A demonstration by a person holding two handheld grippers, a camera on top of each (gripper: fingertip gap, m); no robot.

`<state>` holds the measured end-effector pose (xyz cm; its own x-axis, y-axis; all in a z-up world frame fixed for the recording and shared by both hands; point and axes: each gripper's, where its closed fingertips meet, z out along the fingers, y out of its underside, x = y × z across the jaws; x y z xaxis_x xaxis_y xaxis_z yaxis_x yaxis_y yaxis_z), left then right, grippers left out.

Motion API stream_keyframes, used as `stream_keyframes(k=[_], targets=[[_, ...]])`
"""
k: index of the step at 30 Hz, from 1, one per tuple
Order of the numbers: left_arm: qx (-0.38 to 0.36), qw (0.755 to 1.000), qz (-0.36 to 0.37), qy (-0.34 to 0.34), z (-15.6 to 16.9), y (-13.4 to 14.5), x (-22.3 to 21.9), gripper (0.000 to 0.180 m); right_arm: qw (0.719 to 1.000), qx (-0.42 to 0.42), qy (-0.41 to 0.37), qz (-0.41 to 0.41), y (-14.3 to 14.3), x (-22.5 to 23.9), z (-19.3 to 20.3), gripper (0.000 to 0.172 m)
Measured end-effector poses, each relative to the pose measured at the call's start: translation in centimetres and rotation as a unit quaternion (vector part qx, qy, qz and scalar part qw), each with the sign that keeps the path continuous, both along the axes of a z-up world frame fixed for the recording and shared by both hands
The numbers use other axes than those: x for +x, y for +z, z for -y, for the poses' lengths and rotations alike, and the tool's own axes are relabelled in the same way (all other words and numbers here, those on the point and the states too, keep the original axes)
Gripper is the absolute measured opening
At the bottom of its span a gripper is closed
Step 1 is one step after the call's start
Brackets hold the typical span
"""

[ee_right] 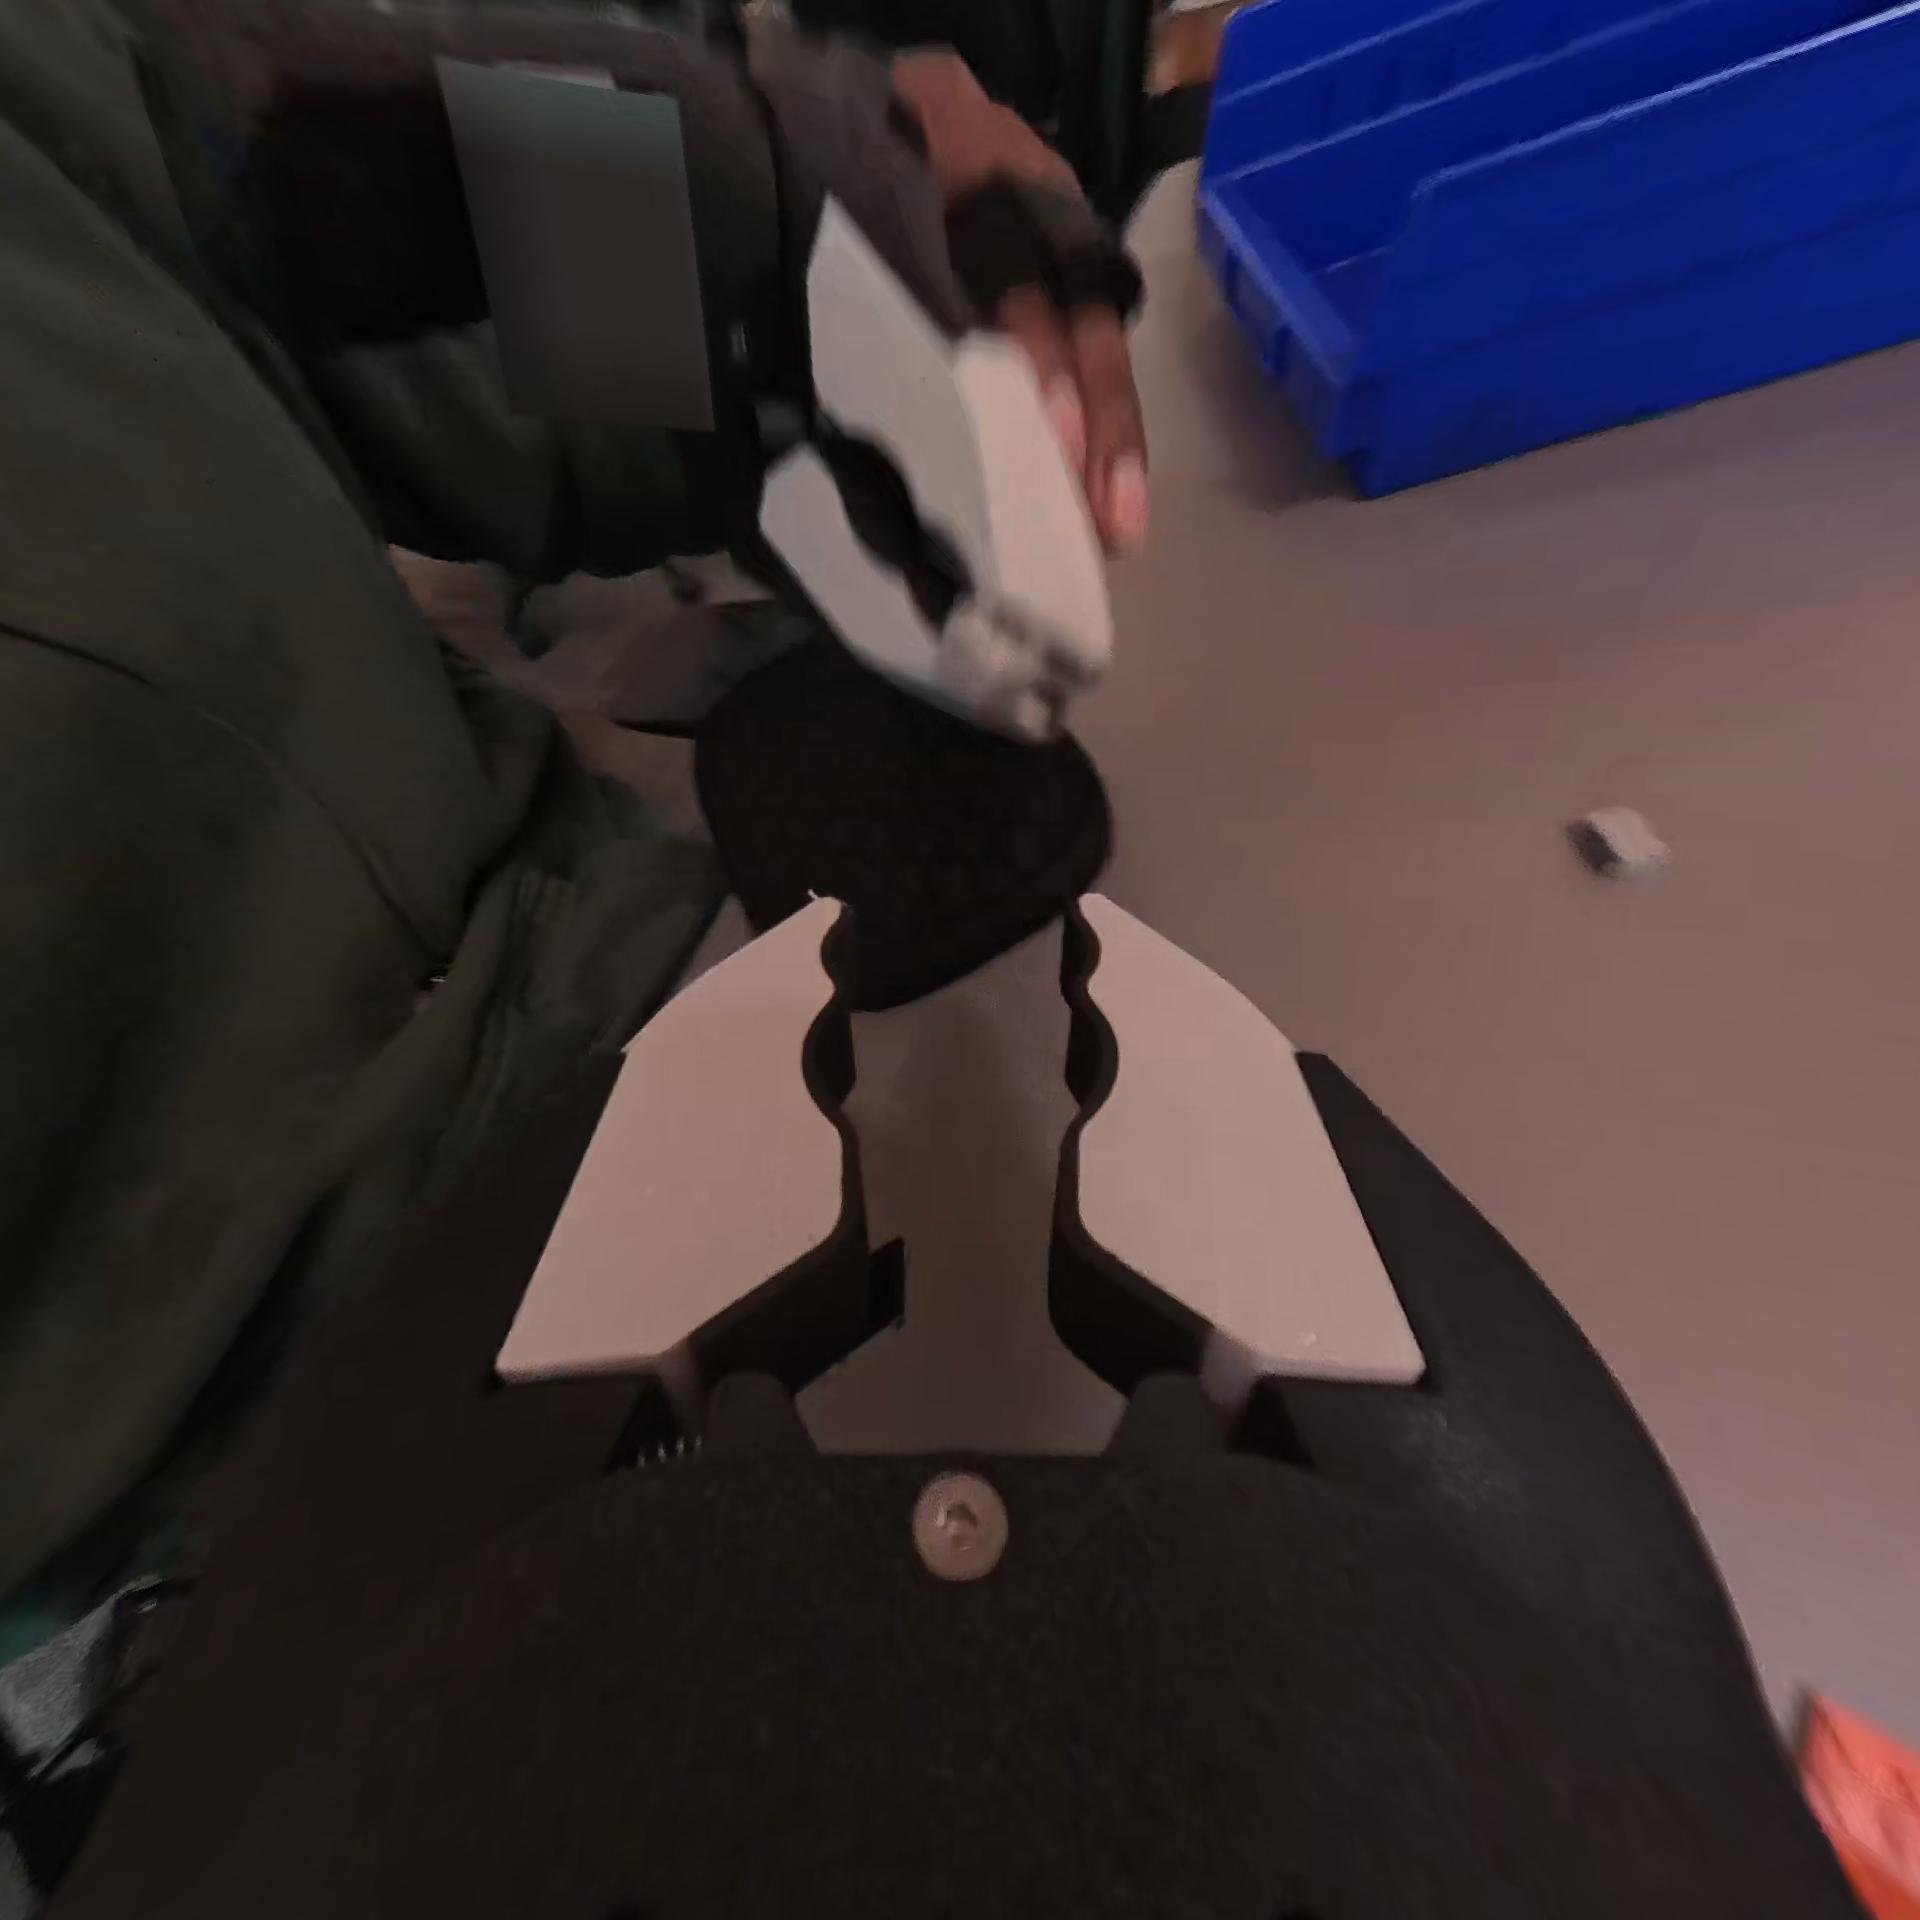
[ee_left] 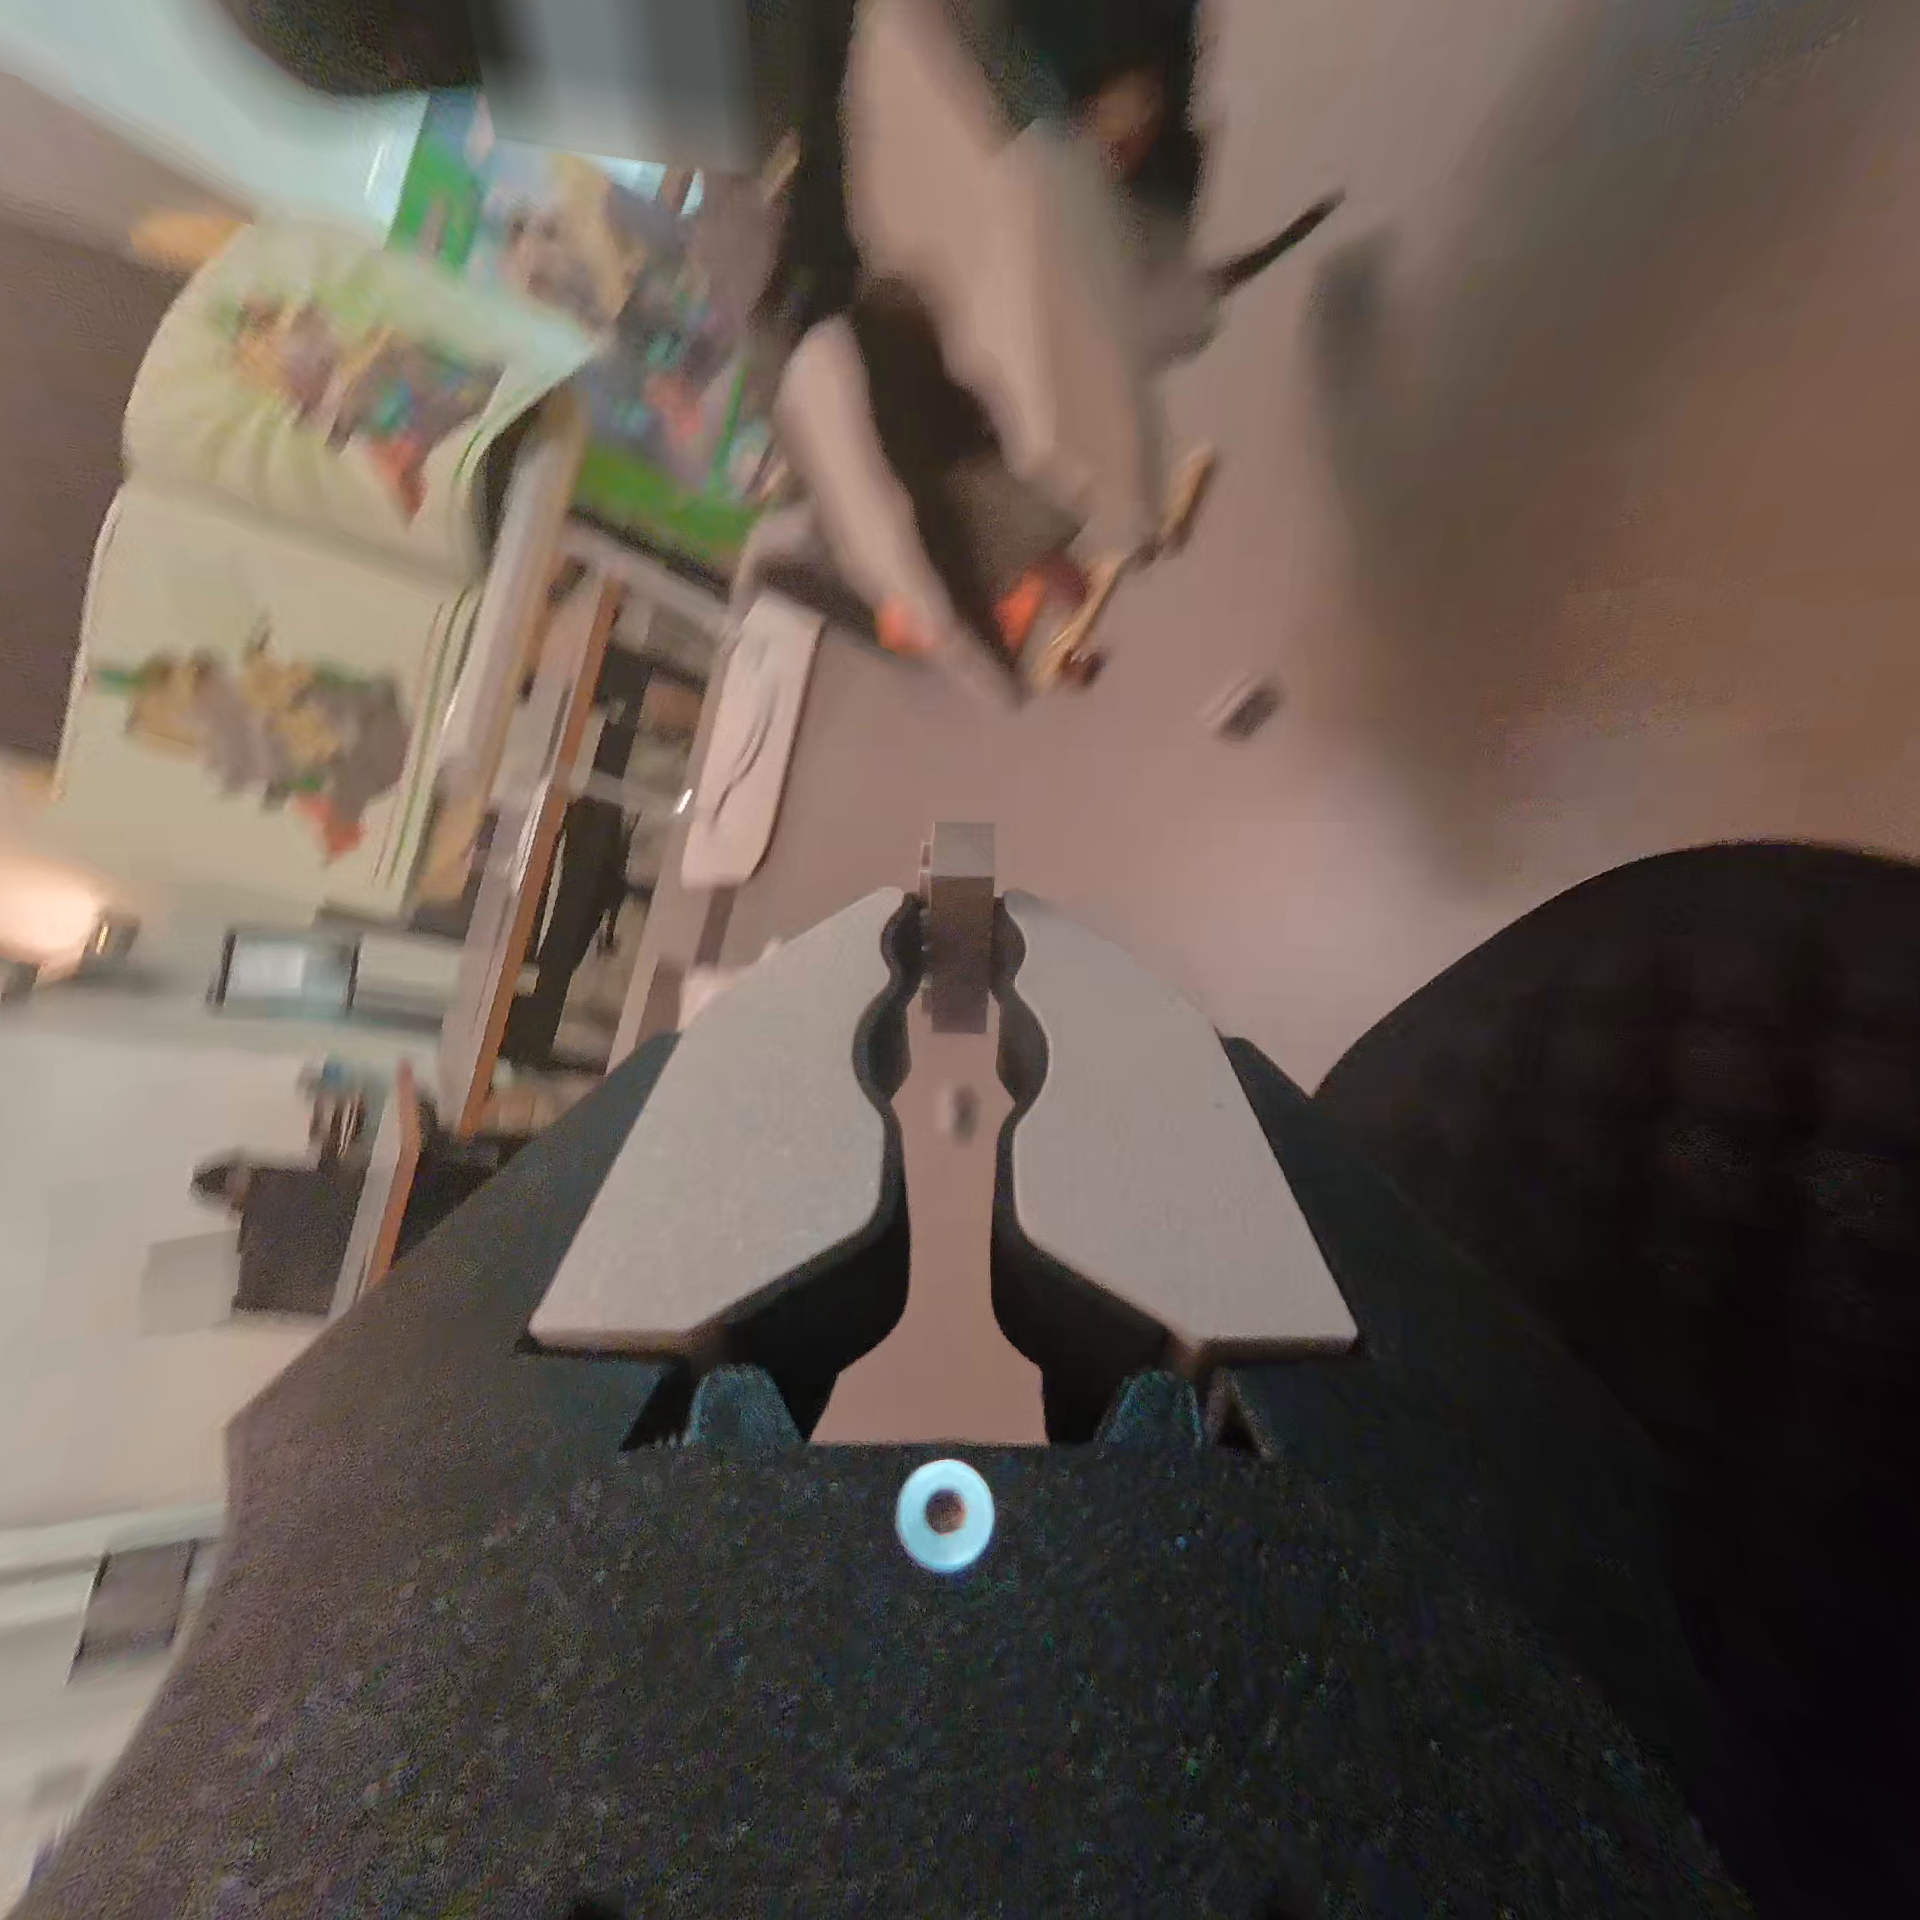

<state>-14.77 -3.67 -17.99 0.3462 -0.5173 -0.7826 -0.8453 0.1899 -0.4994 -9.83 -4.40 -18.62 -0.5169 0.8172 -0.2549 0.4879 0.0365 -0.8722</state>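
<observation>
Grey brick (ee_left: 961, 930): centre frame in the left wrist view, clamped by the left gripper (ee_left: 961, 935), both pads pressing.
Right gripper (ee_right: 961, 935): jaws apart, nothing pinched; black dome behind the tips.
Blue bin (ee_right: 1558, 239): upper right.

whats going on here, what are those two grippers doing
A person holds a two-finger gripper in each hand over a grey table. The left gripper is clamped on a small grey block at its fingertips. The right gripper is open, its tips beside the black rounded body of the other gripper; contact isn't clear. A loose small grey piece lies on the table, with blue bins behind.
</observation>
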Motion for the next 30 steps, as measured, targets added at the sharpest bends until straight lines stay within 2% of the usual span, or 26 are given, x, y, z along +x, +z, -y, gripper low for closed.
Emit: stream_keyframes(k=[2,4,8,10,12,14,16,18,20,23,26,30], targets=[[0.005,0.995,0.013,0.097,-1.2,1.6,-5.0,0.012,0.997,0.048,-0.056,-0.002,-1.0,1.0,-1.9,0.037],[-0.001,0.98,0.024,0.197,-1.7,2.9,-10.9,0.012,0.992,0.077,-0.096,-0.002,-1.9,2.3,-3.0,0.036],[-0.047,0.925,0.08,0.368,-0.9,3.7,-21.8,0.012,0.986,0.079,-0.145,0.004,-3.3,4.9,-3.8,0.034],[-0.101,0.89,0.124,0.426,0.1,2.9,-25.5,0.012,0.984,0.076,-0.164,0.004,-3.7,6.0,-4.1,0.034],[-0.161,0.845,0.173,0.479,1.0,1.3,-28.3,0.013,0.981,0.07,-0.181,-0.008,-3.6,6.8,-4.4,0.034],[-0.211,0.807,0.193,0.516,1.8,-0.6,-30.1,0.016,0.978,0.068,-0.195,-0.018,-3.2,7.3,-4.9,0.034],[-0.211,0.793,0.197,0.537,1.9,-1.1,-31.0,0.031,0.975,0.075,-0.208,-0.023,-2.9,7.8,-5.7,0.034],[-0.195,0.794,0.194,0.542,1.5,-0.7,-31.0,0.049,0.971,0.089,-0.222,-0.017,-3.0,8.3,-6.5,0.034],[-0.158,0.802,0.188,0.544,0.8,0.6,-30.6,0.058,0.964,0.11,-0.24,-0.003,-3.5,8.8,-7.6,0.034],[-0.103,0.833,0.182,0.512,-0.9,3.4,-28.1,0.055,0.951,0.146,-0.272,0.034,-5.0,9.5,-9.3,0.034],[-0.09,0.872,0.172,0.449,-2.6,5.0,-23.3,0.051,0.939,0.174,-0.287,0.074,-6.7,10.1,-10.4,0.034],[-0.145,0.913,0.152,0.349,-4.6,3.7,-16.1,0.049,0.927,0.201,-0.285,0.134,-8.8,10.4,-10.8,0.028]])
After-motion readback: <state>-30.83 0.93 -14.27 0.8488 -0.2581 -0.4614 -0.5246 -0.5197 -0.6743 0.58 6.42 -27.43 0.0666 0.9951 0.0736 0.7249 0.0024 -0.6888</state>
